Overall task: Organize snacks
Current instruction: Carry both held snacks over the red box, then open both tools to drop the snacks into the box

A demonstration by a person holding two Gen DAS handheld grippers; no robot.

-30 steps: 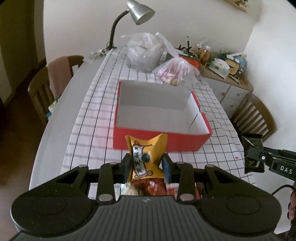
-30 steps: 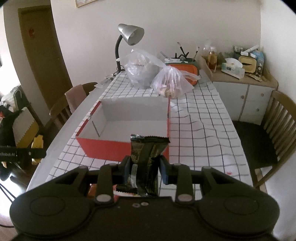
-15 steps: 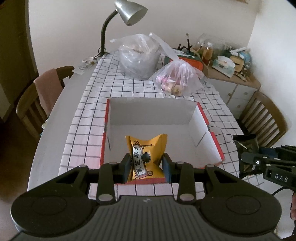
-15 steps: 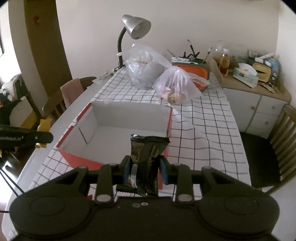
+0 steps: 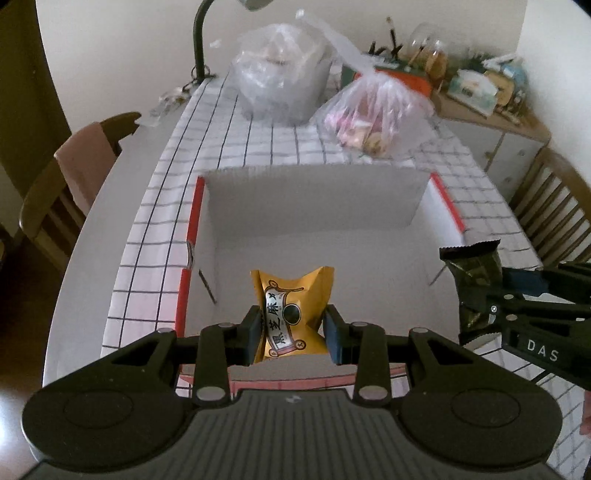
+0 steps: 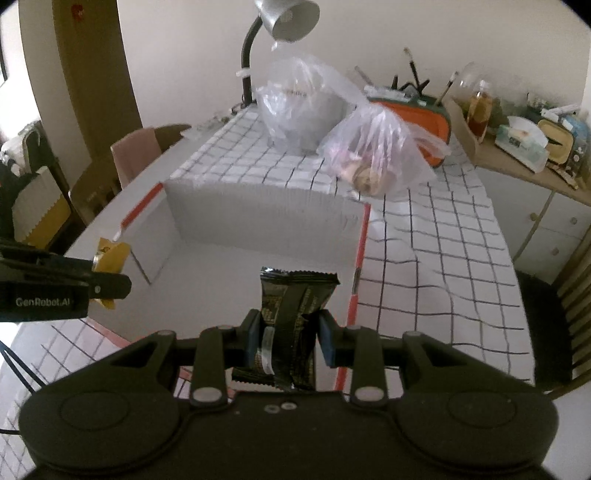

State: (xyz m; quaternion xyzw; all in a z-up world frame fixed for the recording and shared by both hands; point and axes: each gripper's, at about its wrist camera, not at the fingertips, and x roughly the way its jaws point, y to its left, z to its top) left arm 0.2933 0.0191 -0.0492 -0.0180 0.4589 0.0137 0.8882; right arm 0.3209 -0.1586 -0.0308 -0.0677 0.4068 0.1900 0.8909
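Your left gripper [image 5: 291, 328] is clamped on the yellow snack packet [image 5: 291, 314], pads pressing its lower half from both sides, and it tilts steeply downward over the near left part of the red box [image 5: 192, 229]. The packet stands upright between the jaws, its top corners flaring above them, hanging over the white inside of the box and not touching the floor of it.

Your right gripper [image 6: 289, 339] is clamped on the dark snack packet [image 6: 291, 306], held upright with its crimped top edge above the pads and its lower end sticking out beneath them. It also points down into the box, over the near right part, close to the red right wall.

Both tools sit side by side at the near edge of the box; in the left wrist view the right one reaches in from the right.

Beyond the far wall, on the checked tablecloth [image 6: 436, 258], lie two clear plastic bags [image 5: 373, 110] and a desk lamp [image 6: 284, 18].
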